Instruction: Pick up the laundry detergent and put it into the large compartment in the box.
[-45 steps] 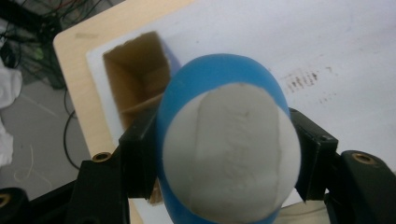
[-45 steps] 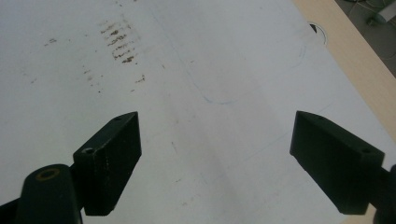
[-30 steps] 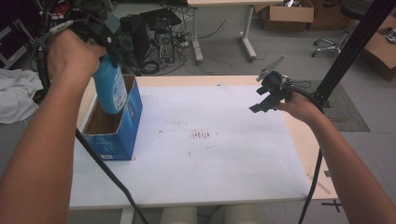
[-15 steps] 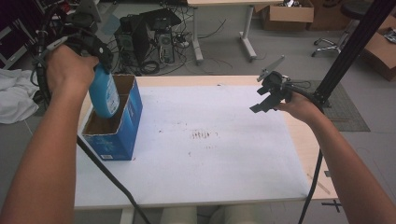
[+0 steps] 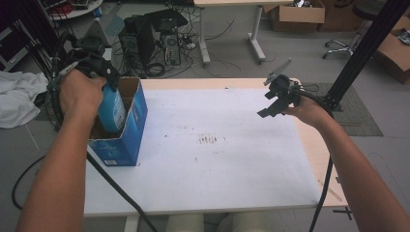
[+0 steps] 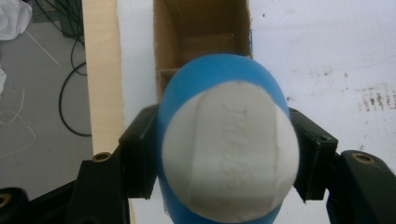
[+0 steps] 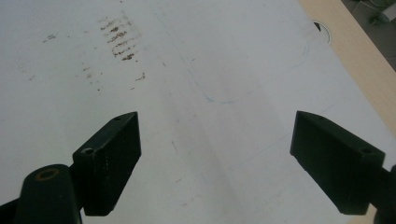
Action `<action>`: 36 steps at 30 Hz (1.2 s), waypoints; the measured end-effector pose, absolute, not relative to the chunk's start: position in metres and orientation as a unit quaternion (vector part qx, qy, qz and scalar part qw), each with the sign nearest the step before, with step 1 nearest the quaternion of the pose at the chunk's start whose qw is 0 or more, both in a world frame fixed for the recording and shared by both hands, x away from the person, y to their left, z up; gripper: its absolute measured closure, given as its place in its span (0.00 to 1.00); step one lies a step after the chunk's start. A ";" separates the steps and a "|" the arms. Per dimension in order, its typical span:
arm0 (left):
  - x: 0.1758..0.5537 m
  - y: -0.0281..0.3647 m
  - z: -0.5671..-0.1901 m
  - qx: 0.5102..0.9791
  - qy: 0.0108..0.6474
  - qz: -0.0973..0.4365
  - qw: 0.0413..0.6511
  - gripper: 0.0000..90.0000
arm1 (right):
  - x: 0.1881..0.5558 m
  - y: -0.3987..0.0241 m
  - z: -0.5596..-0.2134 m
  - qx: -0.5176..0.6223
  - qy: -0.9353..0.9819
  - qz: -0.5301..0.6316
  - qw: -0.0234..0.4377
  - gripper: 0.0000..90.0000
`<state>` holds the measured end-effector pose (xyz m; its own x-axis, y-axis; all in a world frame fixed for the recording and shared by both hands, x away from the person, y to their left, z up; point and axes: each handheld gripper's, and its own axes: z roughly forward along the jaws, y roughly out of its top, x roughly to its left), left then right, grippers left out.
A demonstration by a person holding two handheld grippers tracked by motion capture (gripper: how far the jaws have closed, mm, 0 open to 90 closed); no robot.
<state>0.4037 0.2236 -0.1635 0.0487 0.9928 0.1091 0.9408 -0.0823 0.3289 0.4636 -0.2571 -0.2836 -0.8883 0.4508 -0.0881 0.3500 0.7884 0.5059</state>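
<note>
High view first, taking the counter (image 5: 217, 159): its white sheet carries a patch of brownish smudges near the middle, and at its left edge stands the blue cardboard box (image 5: 126, 130), top open, brown inside; the change lies here, for the blue bottle (image 5: 112, 110), which a second ago hung clear above the box's rim, now has its lower half sunk into the opening, the left hand having come down with it; I judge this to be the step of setting the bottle into the box, well along but not finished, since the left gripper (image 5: 99, 72) grips it yet and nothing shows the bottle resting on the bottom; in the left gripper view the fingers (image 6: 140, 154) press on either side of the bottle (image 6: 229, 154) just below its white cap (image 6: 231, 149), with the box's inside directly beyond; the right gripper (image 5: 270, 108) has kept its place at the far right above the counter, its fingers (image 7: 109, 158) spread wide and holding nothing.
</note>
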 end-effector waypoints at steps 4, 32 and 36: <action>0.405 0.227 -0.181 0.719 0.673 0.150 0.086 0.42 | 0.464 -0.257 -0.284 0.212 0.940 0.245 0.103 0.18; 0.409 0.237 -0.271 0.726 0.669 0.139 0.080 0.42 | 0.466 -0.257 -0.288 0.218 0.942 0.234 0.099 0.18; 0.410 0.237 -0.278 0.728 0.669 0.134 0.075 0.42 | 0.466 -0.257 -0.288 0.218 0.942 0.234 0.098 0.18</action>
